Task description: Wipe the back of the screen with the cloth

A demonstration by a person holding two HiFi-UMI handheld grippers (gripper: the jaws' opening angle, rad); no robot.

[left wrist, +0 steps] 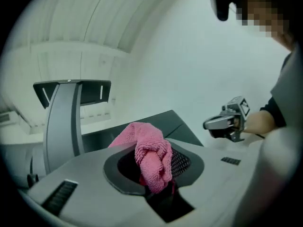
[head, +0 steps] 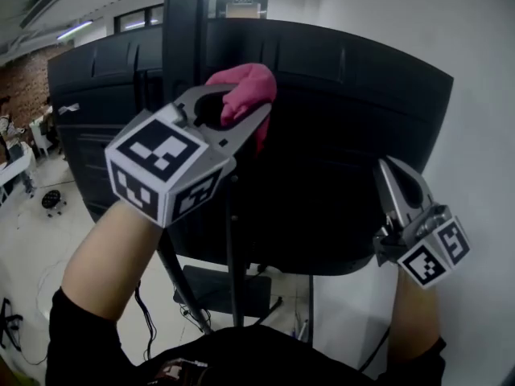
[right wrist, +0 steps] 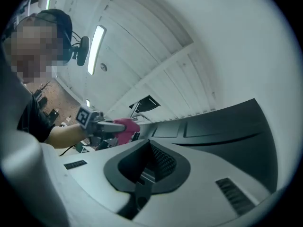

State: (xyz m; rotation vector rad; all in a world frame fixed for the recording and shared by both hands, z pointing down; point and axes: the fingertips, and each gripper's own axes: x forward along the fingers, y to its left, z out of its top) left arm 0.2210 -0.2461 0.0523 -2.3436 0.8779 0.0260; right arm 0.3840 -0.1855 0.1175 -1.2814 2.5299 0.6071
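the screen (head: 346,127) fills the head view, a big black curved panel seen from its back, ribbed along the top. a dark stand post (head: 183,30) runs up in front of it left of centre, and a thin pole (head: 235,280) drops below its lower edge. the left tongs (head: 245,117) are up high at the back of the panel, just right of that post, and they're clamped on the pink cloth (head: 248,87), which bunches out past the tips and lies against the black surface near the top edge. the left gripper view shows it wadded right between the jaws, one fold hanging down into the slot. the right tongs (head: 386,167) sit lower, at the right part of the screen, tips pointing up along the panel, jaws closed together with nothing between them; whether the tips touch the panel i can't tell. the two tongs are well apart.
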